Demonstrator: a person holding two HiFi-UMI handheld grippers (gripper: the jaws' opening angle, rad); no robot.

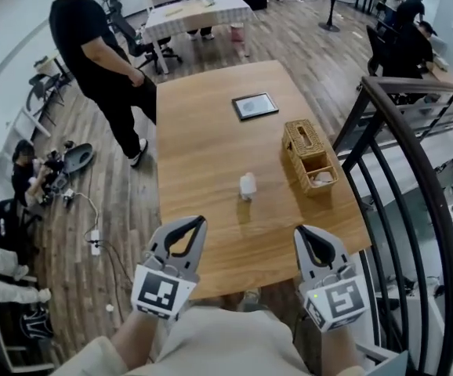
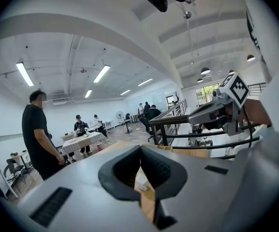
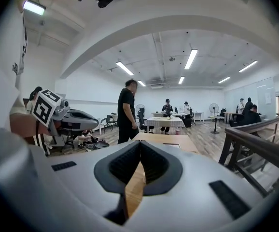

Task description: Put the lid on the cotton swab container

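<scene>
Nearest me, my left tool [image 1: 200, 222] and right tool [image 1: 302, 230] hover over the near edge of the tabletop [image 1: 203, 124], each with its jaws pressed together on nothing. The cotton swab container [image 1: 248, 185] stands upright straight ahead, about midway between the two, and the left tool's own view lines up on it. Further right lies the wicker basket [image 1: 309, 151], its long axis running away from me. The pale thing [image 1: 321, 178] in its near compartment may be the lid, though I cannot be sure.
</scene>
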